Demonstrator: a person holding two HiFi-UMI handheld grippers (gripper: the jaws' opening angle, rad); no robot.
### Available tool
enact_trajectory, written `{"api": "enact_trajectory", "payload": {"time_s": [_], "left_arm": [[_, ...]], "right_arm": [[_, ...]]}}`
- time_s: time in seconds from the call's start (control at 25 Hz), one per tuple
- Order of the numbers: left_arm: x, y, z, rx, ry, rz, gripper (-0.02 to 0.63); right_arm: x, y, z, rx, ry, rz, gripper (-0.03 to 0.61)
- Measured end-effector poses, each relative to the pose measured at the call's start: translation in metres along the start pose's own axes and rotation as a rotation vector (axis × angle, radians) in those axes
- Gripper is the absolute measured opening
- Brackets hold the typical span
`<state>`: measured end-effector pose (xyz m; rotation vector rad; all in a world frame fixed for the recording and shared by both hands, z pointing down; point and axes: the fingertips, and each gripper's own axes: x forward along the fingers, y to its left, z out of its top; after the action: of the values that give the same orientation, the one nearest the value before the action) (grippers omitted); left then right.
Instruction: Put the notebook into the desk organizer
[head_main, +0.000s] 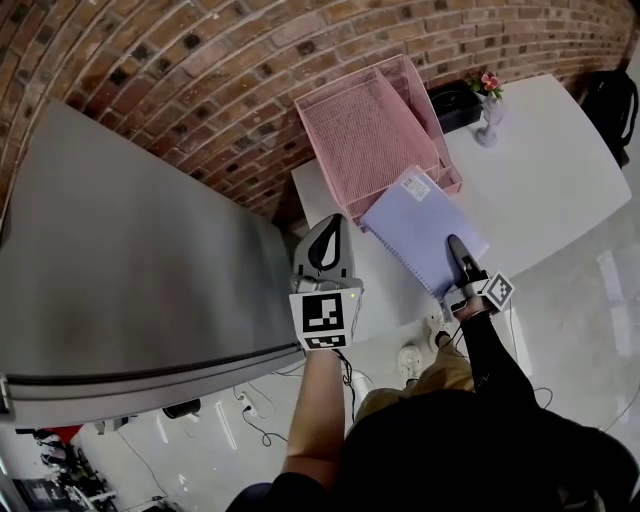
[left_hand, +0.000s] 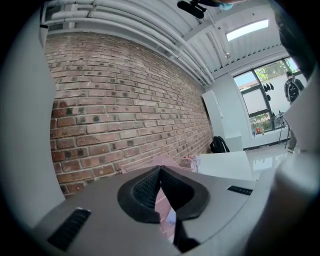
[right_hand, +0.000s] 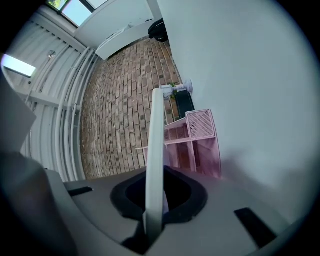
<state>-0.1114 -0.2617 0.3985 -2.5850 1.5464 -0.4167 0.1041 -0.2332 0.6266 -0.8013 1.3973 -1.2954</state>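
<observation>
Pinching the notebook (head_main: 421, 228) at its near edge with the right gripper (right_hand: 154, 202), jaws nearly together on the thin cover. Left gripper (left_hand: 160, 175) pressed together at the tips with nothing between, held left of the notebook and apart from it.

Notebook: lilac, held over the white table (head_main: 545, 190), far corner with a white label reaching the near right front of the pink mesh organizer (head_main: 368, 130). Not yet inside. Touching or just above, cannot tell.

Head view only: both grippers together, flat face of the notebook, small flower vase (head_main: 487, 98) and a black box (head_main: 455, 105) far on the table.

Right gripper view only: notebook edge-on as a pale strip running up from the jaws, organizer shelves behind it.

Left gripper view only: window (left_hand: 260, 102), ceiling pipes, black bag (left_hand: 218, 145) past the table on the right.

Brick wall (head_main: 200, 70) at far side, organizer set against it. Big grey panel (head_main: 120, 260) on the left. Pale glossy floor near and right, cables on it.
</observation>
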Motion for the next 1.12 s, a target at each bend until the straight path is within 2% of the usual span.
{"api": "enact_trajectory", "payload": {"time_s": [0.2,0.4,0.64,0.84,0.96,1.12], "left_arm": [[0.004,0.000,-0.001,-0.012,-0.003,-0.001,0.015],[0.003,-0.001,0.001,-0.011,-0.012,0.004,0.015],[-0.002,0.008,0.004,-0.020,-0.020,0.022,0.015],[-0.009,0.018,0.003,-0.031,-0.021,0.047,0.015],[-0.013,0.028,0.000,-0.037,-0.015,0.071,0.015],[-0.014,0.039,-0.001,-0.043,-0.016,0.098,0.015]], "right_arm": [[0.007,0.005,0.003,-0.001,-0.028,-0.012,0.046],[0.012,0.002,0.000,0.002,-0.062,-0.070,0.046],[0.028,0.007,-0.005,-0.051,-0.109,-0.160,0.041],[0.054,0.021,-0.012,-0.077,-0.109,-0.217,0.045],[0.071,0.028,-0.014,-0.082,-0.111,-0.198,0.083],[0.089,0.032,-0.019,-0.096,-0.083,-0.202,0.172]]}}
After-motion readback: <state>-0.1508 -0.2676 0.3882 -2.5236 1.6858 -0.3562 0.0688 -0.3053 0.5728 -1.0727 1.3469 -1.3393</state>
